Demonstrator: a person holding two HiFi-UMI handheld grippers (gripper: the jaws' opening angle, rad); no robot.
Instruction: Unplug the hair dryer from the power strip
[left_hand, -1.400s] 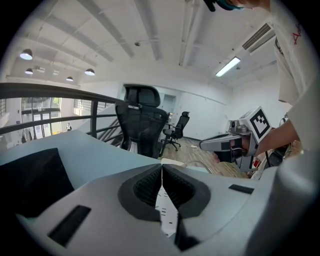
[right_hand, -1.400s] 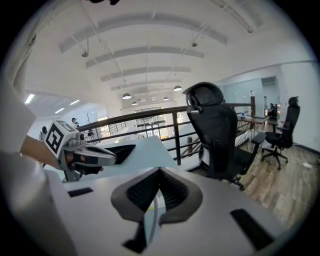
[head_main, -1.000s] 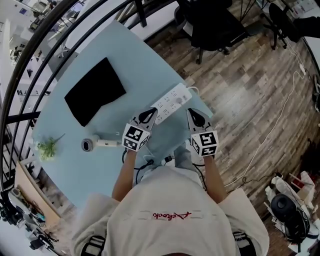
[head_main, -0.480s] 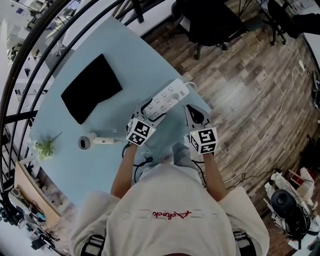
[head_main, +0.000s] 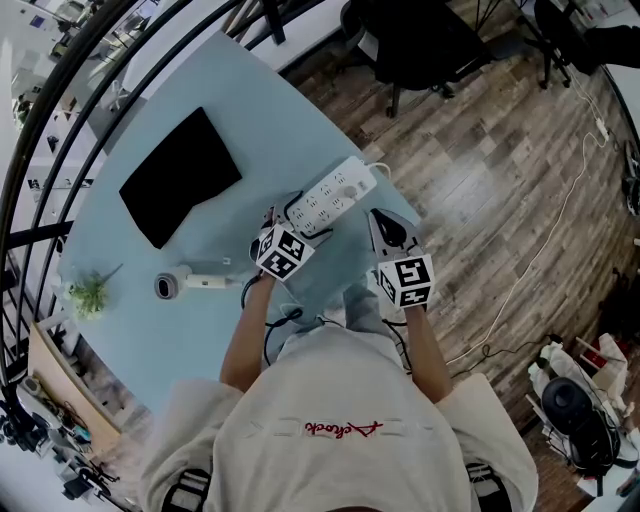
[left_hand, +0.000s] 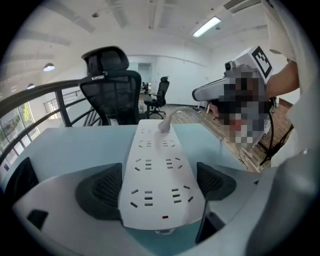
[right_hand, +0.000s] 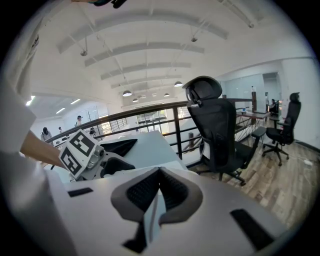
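You have one power strip (head_main: 333, 196) at centre frame on the tabletop (head_main: 260, 120), one hair dryer (head_main: 185, 284) at lower left, and one black mat (head_main: 180, 178). Your left claw (head_main: 300, 222) has just been opening and stands wide, straddling the strip's near end. Your right claw (head_main: 383, 225) is closed and empty.

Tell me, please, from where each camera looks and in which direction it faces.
Head view: on the person's head, steeply down at the table; shows torso, forearms, left tongs, right tongs.
Left gripper view: on the left tongs, along the power strip toward an office chair; jaws, just opened, stand either side of the strip.
Right gripper view: on the shut right tongs, toward a railing and office chair.
Shared: each gripper view shows the other tongs and forearm; head and left gripper views share the strip.
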